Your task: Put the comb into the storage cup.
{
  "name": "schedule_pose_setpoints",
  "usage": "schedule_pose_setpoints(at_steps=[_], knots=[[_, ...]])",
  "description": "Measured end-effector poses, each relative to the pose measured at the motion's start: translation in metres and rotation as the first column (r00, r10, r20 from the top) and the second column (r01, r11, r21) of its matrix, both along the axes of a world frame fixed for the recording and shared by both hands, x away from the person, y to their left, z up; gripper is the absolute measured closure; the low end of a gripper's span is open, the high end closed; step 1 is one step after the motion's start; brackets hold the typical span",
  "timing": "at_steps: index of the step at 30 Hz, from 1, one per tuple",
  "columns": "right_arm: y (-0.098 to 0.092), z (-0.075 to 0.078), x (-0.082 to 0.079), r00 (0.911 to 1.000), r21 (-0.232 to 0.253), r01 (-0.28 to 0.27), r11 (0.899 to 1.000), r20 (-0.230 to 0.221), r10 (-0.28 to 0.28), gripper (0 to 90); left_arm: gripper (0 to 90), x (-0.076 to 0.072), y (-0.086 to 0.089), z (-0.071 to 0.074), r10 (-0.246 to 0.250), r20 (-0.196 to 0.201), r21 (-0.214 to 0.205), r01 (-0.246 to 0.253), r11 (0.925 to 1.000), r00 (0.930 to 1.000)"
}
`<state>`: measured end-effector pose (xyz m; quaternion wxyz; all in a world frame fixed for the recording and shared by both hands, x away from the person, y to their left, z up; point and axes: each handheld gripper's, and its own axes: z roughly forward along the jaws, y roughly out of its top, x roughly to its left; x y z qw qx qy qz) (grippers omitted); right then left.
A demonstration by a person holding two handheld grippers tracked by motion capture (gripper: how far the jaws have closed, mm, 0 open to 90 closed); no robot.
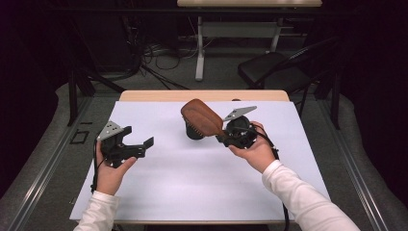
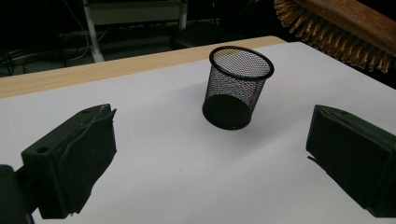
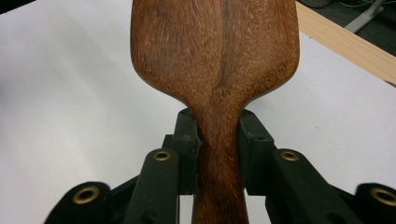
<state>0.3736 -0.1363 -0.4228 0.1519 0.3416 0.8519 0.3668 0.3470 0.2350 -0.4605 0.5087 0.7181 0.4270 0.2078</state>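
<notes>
High view looks forward and down over the whole table (image 1: 144, 96). Left gripper view sits low, facing the mesh cup (image 2: 238, 86), brush (image 2: 345, 28) at upper right. Right gripper view hugs that brush's handle, very close; white sheet (image 3: 60, 93) shared throughout.

No readable text, label, brand, number or sign anywhere: none on the wooden brush (image 3: 215, 60), the mesh cup (image 2: 236, 88), the white sheet (image 1: 192, 168) or either gripper.
</notes>
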Motion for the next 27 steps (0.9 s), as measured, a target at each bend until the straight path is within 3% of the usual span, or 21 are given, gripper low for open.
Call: schedule_pose_setpoints(at_steps=[18, 27], knots=[[0.012, 0.002, 0.014, 0.9997, 0.02, 0.023, 1.0, 0.009, -0.023, 71.9, 1.9, 0.0, 0.0, 0.001, -0.007, 0.001, 0.001, 0.007, 1.0, 1.0], [0.016, 0.001, 0.019, 0.9996, 0.039, 0.024, 0.999, 0.014, -0.025, 71.9, 2.3, 0.001, -0.001, 0.001, -0.012, -0.006, -0.021, 0.012, 0.9997, 0.9999]])
